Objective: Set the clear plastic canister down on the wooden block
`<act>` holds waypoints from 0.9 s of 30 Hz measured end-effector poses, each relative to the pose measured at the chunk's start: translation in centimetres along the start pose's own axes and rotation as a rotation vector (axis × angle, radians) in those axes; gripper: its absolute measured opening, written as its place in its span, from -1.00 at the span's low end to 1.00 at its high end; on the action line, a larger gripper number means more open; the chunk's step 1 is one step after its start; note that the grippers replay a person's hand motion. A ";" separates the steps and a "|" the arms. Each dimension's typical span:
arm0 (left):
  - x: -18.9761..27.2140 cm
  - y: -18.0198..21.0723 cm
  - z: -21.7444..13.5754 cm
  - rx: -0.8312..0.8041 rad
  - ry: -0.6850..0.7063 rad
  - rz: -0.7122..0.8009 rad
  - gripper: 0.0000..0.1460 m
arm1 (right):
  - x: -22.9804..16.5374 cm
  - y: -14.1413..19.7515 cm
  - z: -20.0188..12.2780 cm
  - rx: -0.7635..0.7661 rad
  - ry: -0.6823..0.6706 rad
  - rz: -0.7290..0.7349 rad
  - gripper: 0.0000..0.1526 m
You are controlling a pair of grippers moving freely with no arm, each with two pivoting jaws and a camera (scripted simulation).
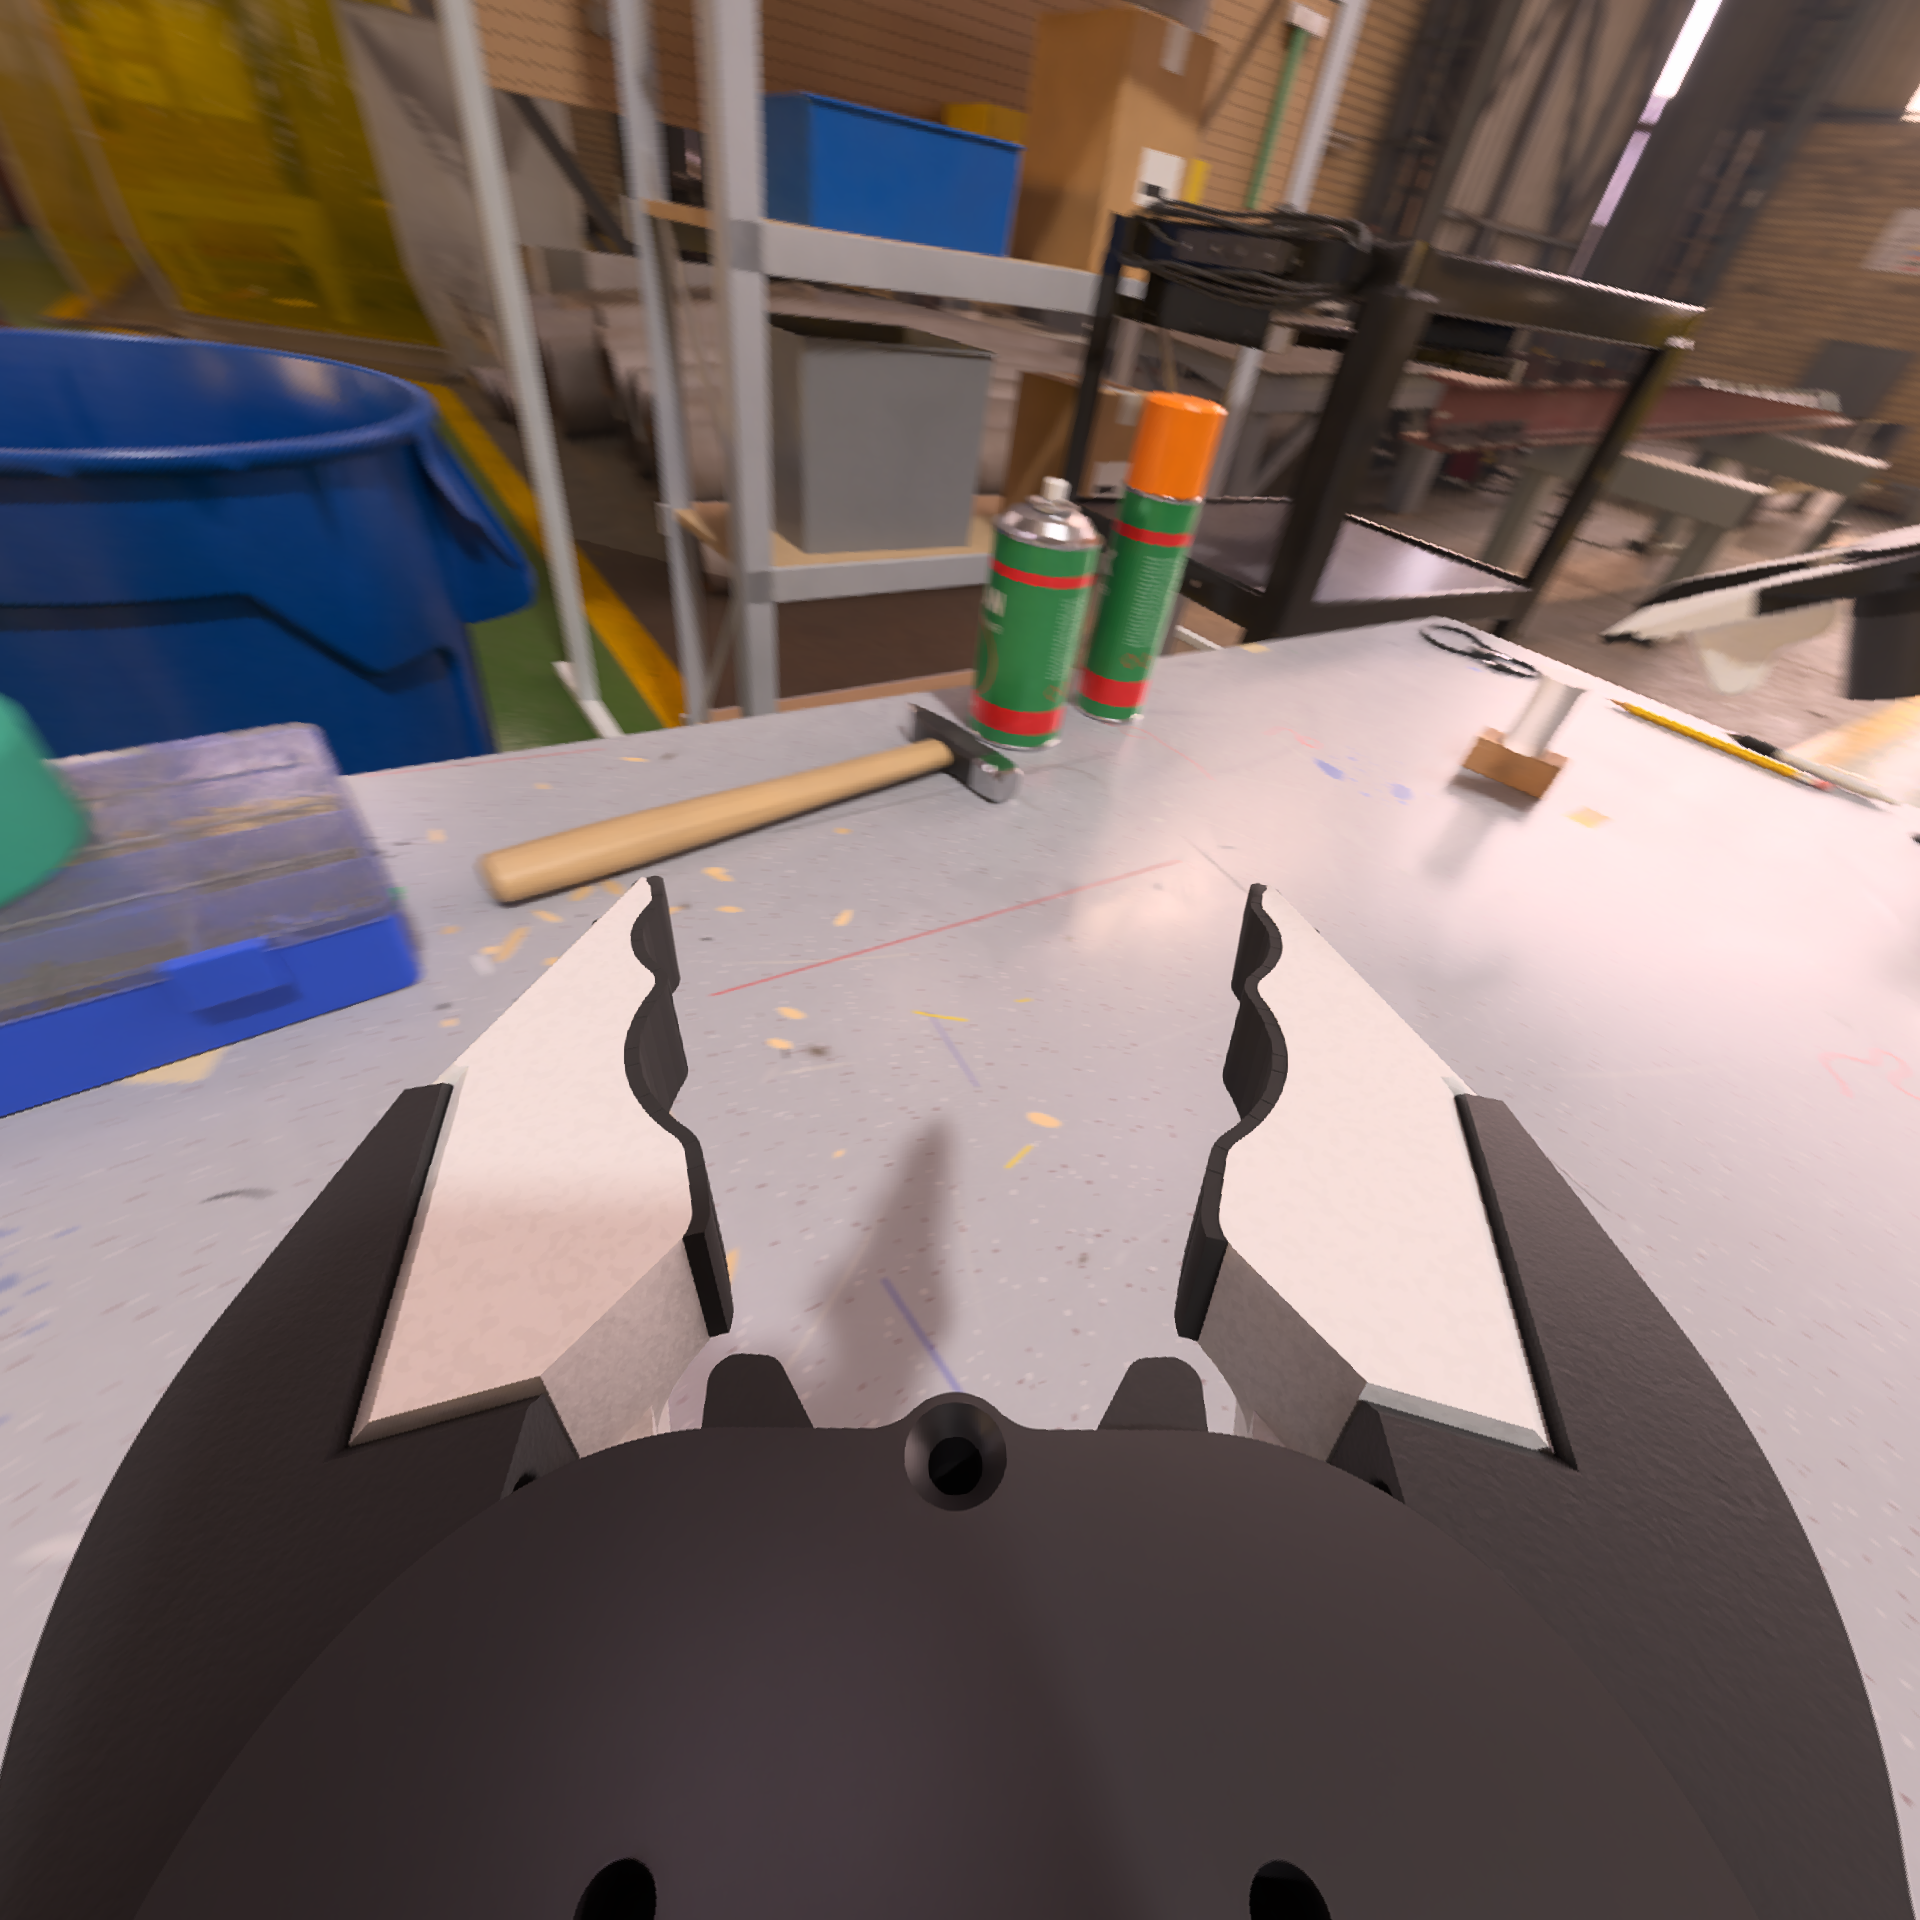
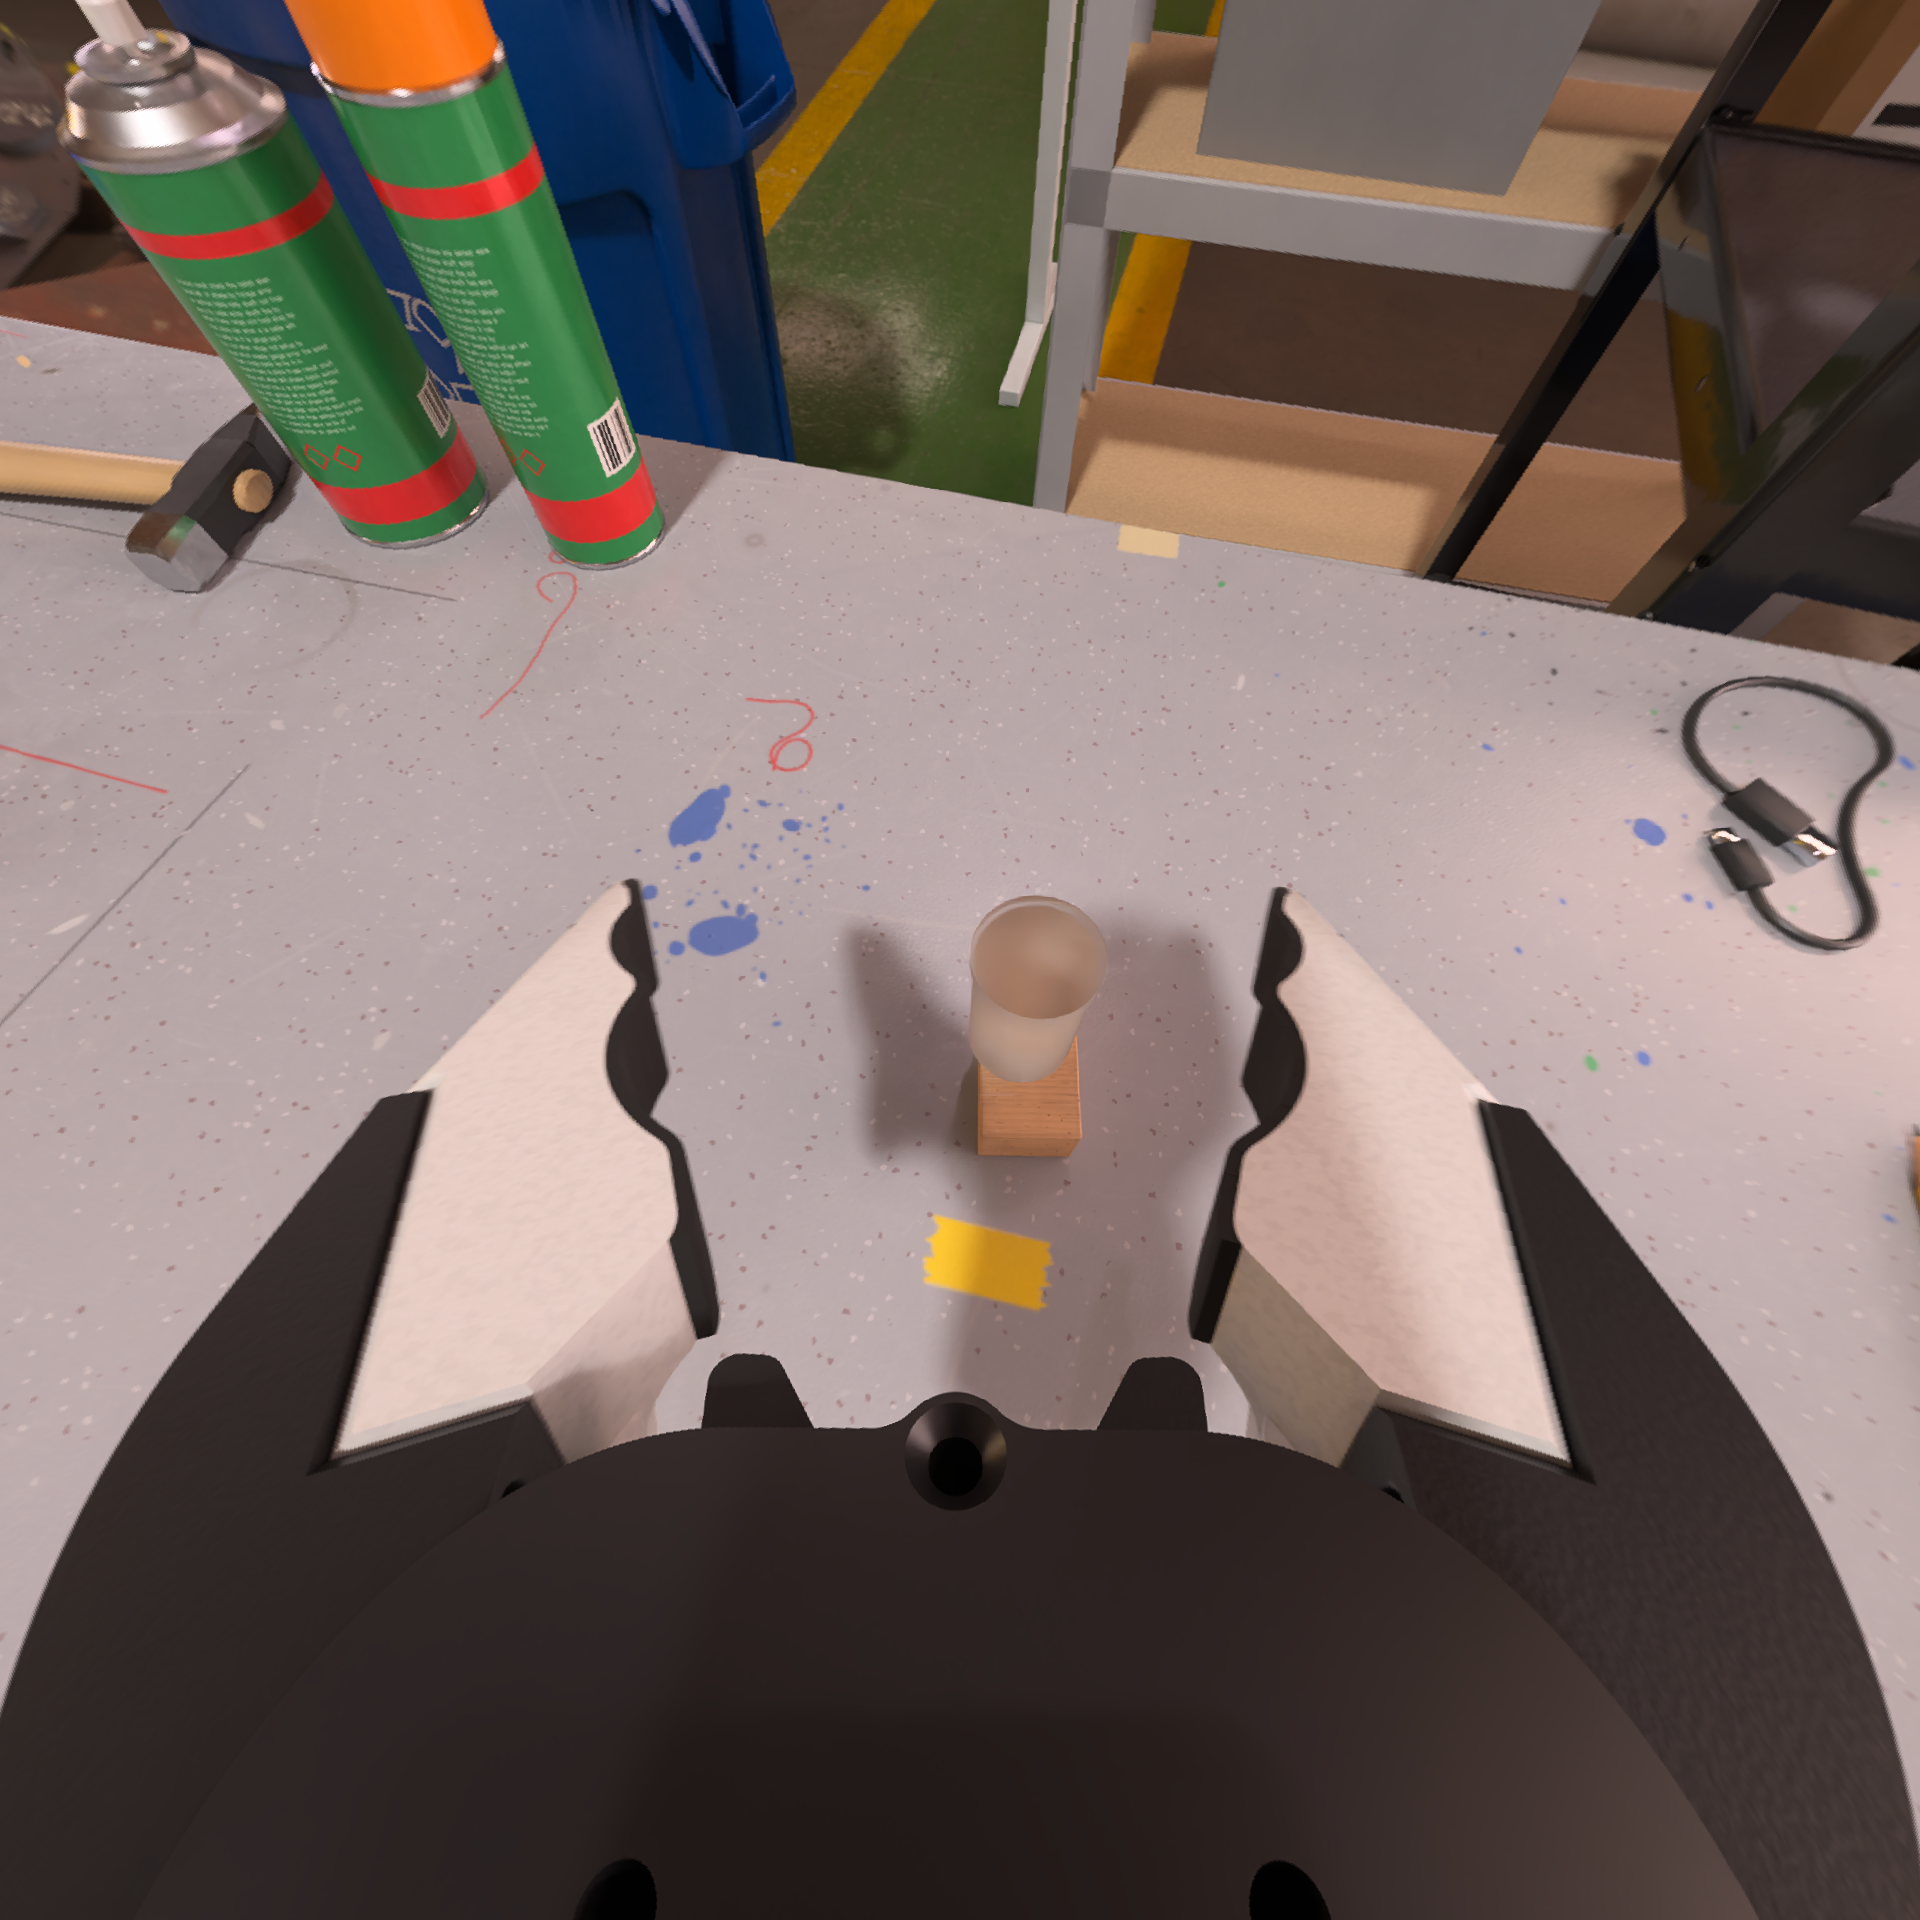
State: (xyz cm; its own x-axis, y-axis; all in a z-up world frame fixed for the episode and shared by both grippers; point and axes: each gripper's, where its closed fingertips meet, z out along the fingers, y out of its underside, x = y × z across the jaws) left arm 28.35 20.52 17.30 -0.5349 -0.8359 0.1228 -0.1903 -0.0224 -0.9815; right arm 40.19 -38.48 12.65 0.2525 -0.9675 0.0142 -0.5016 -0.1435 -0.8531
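The clear plastic canister (image 2: 1034, 987) stands upright on the small wooden block (image 2: 1029, 1117) on the grey table. My right gripper (image 2: 956, 894) is open and empty above them, with its fingers to either side and clear of the canister. In the left wrist view the canister (image 1: 1548, 717) and block (image 1: 1512, 767) show far off at the right, with the right gripper (image 1: 1683, 613) hovering above them. My left gripper (image 1: 956, 894) is open and empty over bare table.
A hammer (image 1: 727, 805) and two green spray cans (image 1: 1039, 623) stand at the table's far edge. A blue-based clear case (image 1: 187, 904) is at left, a pencil (image 1: 1714, 743) at right. A black cable (image 2: 1787, 821) and yellow tape (image 2: 987, 1259) lie near the block.
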 end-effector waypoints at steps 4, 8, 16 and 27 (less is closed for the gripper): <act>-2.7 -1.0 -3.2 0.023 -0.153 -0.010 0.55 | -1.6 -1.5 -1.8 0.012 0.017 -0.025 0.79; -4.8 -0.9 -6.1 0.007 -0.271 -0.051 0.59 | -4.1 -2.7 -3.8 0.062 0.003 -0.010 0.86; -8.0 -0.6 -10.8 0.013 -0.525 -0.078 0.82 | -9.2 -2.1 -5.5 0.162 -0.040 0.018 0.85; -9.6 1.4 -12.2 -0.003 -0.607 -0.158 0.96 | -12.9 -0.4 -4.4 0.188 -0.081 0.042 0.84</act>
State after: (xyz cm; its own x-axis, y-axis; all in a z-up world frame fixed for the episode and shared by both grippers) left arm 23.24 35.22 16.55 0.0621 -0.9852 0.1598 -0.2318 -0.1700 -0.9578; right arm 33.52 -26.91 15.05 0.3043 -0.9507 -0.0588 -0.3513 -0.0547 -0.9347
